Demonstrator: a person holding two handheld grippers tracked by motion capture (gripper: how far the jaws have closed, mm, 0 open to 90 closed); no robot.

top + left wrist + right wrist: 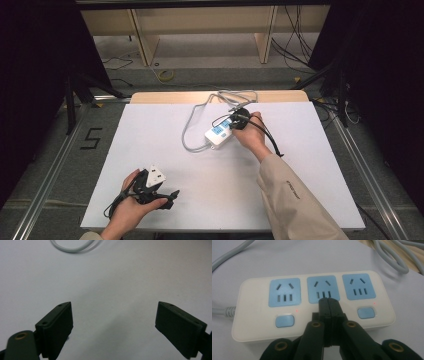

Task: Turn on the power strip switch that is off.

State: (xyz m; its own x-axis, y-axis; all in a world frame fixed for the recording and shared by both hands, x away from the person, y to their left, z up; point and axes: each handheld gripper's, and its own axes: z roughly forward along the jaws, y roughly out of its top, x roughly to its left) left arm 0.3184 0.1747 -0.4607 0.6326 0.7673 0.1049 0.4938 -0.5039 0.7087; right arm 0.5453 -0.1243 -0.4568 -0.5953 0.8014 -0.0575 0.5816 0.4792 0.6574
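From above, your right gripper [240, 119] rests on the power strip [219, 133] mid-table; your left gripper [159, 196] sits near the front edge. Your left gripper view shows jaws spread wide over bare table [120, 280]. Your right gripper view shows jaws pressed together, empty, tips at the strip's middle socket [323, 288]

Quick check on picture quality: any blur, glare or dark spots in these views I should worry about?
High view: table evenly lit, surroundings dark. Left gripper view: open jaws soft and out of focus, faint shadows on the white surface. Right gripper view: power strip sharp, no glare; shut jaws slightly soft, hiding the middle switch.
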